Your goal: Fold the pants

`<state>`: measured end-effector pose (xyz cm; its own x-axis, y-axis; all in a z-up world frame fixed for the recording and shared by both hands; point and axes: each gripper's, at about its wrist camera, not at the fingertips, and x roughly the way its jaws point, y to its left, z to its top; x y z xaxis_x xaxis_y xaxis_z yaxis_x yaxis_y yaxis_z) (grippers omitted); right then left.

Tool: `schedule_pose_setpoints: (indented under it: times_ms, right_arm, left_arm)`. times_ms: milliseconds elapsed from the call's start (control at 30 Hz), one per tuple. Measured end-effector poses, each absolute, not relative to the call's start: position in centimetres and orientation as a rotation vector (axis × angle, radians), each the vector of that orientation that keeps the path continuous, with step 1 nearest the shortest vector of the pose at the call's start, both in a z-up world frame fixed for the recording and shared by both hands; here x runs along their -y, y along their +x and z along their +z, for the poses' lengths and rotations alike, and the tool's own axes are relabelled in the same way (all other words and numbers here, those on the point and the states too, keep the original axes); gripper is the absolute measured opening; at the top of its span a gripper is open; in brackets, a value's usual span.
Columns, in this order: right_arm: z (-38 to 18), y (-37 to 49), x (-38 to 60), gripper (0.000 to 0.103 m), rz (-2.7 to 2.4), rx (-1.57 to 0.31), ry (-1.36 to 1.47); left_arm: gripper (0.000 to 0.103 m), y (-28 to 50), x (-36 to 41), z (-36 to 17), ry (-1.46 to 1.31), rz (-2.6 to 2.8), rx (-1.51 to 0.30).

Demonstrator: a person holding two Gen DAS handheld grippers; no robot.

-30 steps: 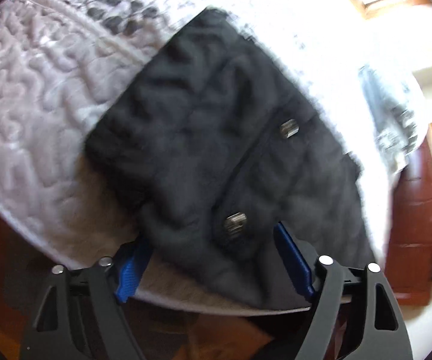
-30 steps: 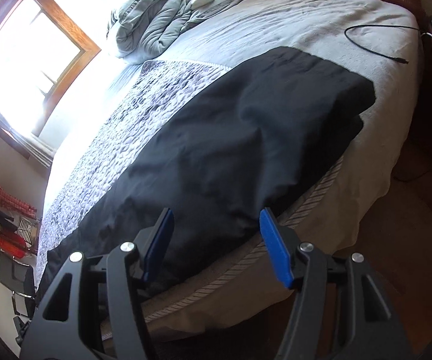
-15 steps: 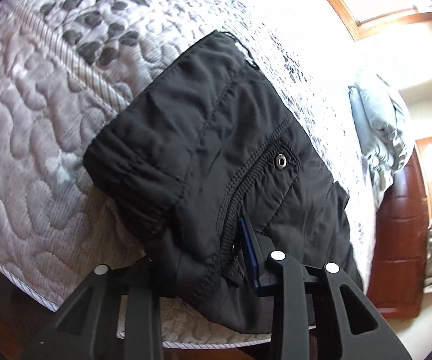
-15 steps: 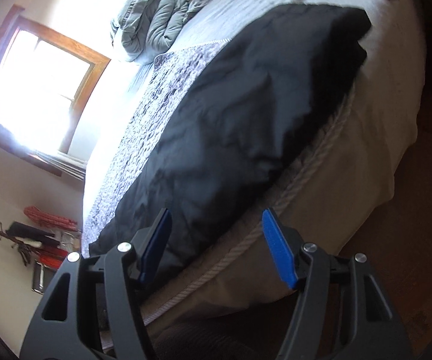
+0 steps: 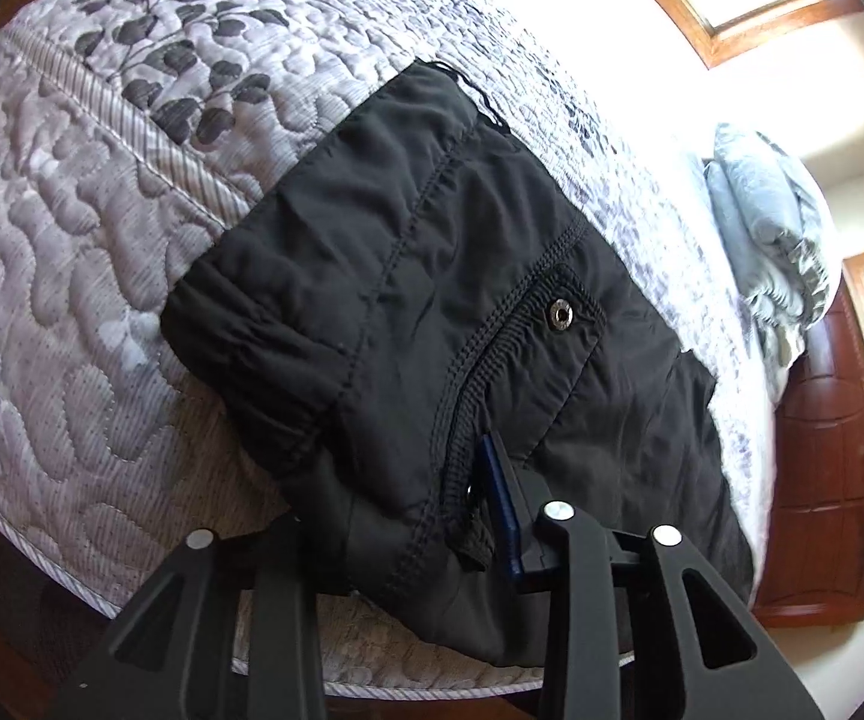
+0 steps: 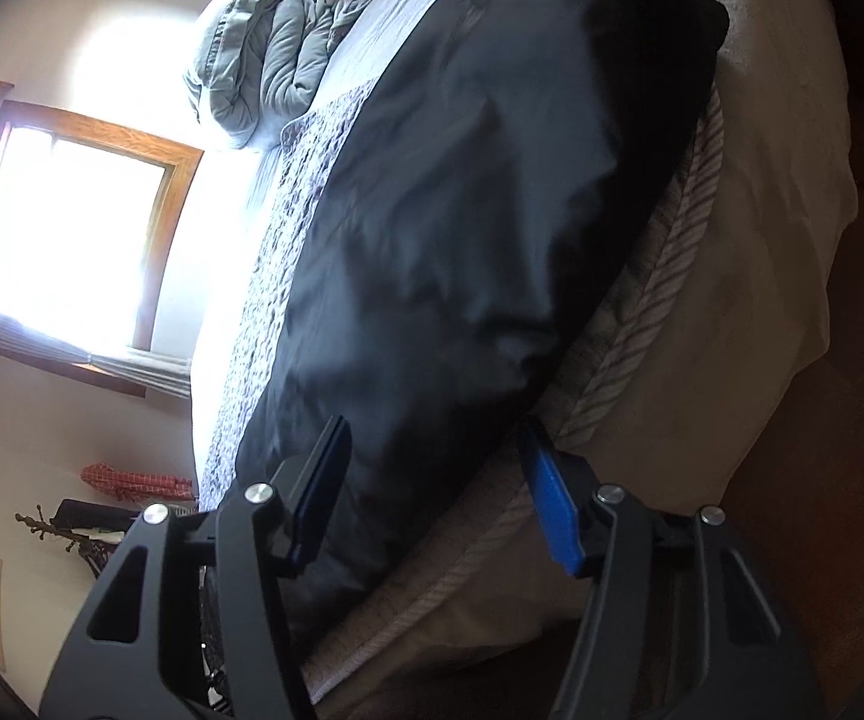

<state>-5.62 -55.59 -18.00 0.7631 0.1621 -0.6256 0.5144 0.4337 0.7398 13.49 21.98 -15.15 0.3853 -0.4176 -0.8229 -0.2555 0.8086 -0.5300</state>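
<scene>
My pads (image 6: 552, 510) are blue, claw frames black. Pants (image 5: 408, 300) black w/ a silver snap (image 5: 562, 315). Quilt (image 5: 72, 300) grey-white, dark leaf print. Comforter (image 6: 258, 66) pale grey-blue. Window frame (image 6: 156, 252) brown wood.

Left claw (image 5: 414, 516) pinched on cloth, jaws just eased slightly — right claw (image 6: 432, 492) jaws narrowing, apart.

Window (image 6: 72, 240) glare blown out; pants (image 6: 462, 210) dim, shadowed; fisheye edges warped, dark

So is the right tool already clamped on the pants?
No, the right tool stands open, its fingers either side of the black pants edge without pressing it.
</scene>
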Motion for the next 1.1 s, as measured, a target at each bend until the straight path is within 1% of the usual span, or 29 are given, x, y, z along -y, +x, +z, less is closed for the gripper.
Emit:
schedule_pose_setpoints:
  times_ms: [67, 167, 200, 233, 267, 333, 367, 400, 433, 467, 500, 533, 633, 733, 833, 1000, 1067, 1100]
  right_arm:
    - [-18.4, -5.0, 56.2, 0.059, -0.273, -0.708, 1.130]
    - [-18.8, -4.2, 57.0, 0.059, -0.289, -0.686, 1.151]
    - [-18.7, -3.9, 57.0, 0.058, -0.291, -0.676, 1.156]
    - [-18.5, -3.5, 56.9, 0.057, -0.283, -0.663, 1.148]
    - [-18.3, -3.0, 56.7, 0.054, -0.277, -0.662, 1.123]
    - [-17.9, -1.9, 56.3, 0.027, -0.283, -0.679, 1.071]
    - [-17.8, -1.5, 56.2, 0.022, -0.274, -0.676, 1.070]
    - [-17.8, -1.3, 56.3, 0.018, -0.265, -0.666, 1.079]
    - [-17.7, -1.1, 56.3, 0.014, -0.260, -0.660, 1.077]
    - [-17.3, -0.8, 56.1, 0.013, -0.256, -0.654, 1.058]
    - [-16.8, -0.5, 55.9, 0.011, -0.249, -0.648, 1.034]
    - [-16.2, 0.1, 55.5, 0.011, -0.238, -0.641, 1.007]
    - [-14.6, 2.4, 54.3, 0.011, -0.181, -0.627, 0.974]
    - [-13.7, 5.2, 52.7, 0.011, -0.127, -0.633, 0.950]
    - [-13.6, 8.0, 50.7, 0.011, -0.057, -0.653, 0.951]
    - [-15.7, 10.3, 46.2, 0.011, 0.032, -0.756, 0.955]
    - [-17.2, 10.3, 44.6, 0.012, 0.069, -0.807, 0.963]
    - [-17.9, 10.1, 44.0, 0.015, 0.080, -0.834, 0.967]
  left_arm:
    - [0.041, 13.6, -21.3, -15.1, -0.625, -0.105, -1.200]
    - [0.060, 13.6, -20.4, -15.6, -0.616, -0.096, -1.221]
    - [0.071, 13.7, -19.8, -15.9, -0.611, -0.114, -1.236]
    - [0.079, 13.8, -19.2, -16.0, -0.591, -0.120, -1.240]
    - [0.081, 13.9, -18.7, -16.0, -0.565, -0.120, -1.240]
    - [0.081, 14.4, -17.5, -15.9, -0.501, -0.098, -1.241]
    - [0.081, 14.5, -17.3, -15.9, -0.501, -0.089, -1.237]
    - [0.078, 14.7, -17.4, -15.9, -0.526, -0.078, -1.233]
    - [0.067, 14.8, -17.6, -15.9, -0.551, -0.070, -1.229]
    - [0.058, 15.0, -18.1, -15.8, -0.586, -0.066, -1.218]
    - [0.043, 15.1, -18.5, -15.7, -0.611, -0.076, -1.207]
    - [0.035, 15.5, -18.9, -15.5, -0.641, -0.102, -1.195]
    - [0.027, 16.7, -19.5, -15.1, -0.644, -0.125, -1.174]
    - [0.023, 18.1, -21.6, -14.5, -0.692, -0.127, -1.117]
    - [0.022, 18.9, -24.6, -13.6, -0.713, -0.061, -1.066]
    - [0.022, 18.0, -30.2, -12.2, -0.715, 0.024, -1.046]
    - [0.022, 17.0, -32.9, -12.3, -0.736, 0.058, -1.046]
    - [0.022, 16.5, -34.3, -12.4, -0.741, 0.081, -1.047]
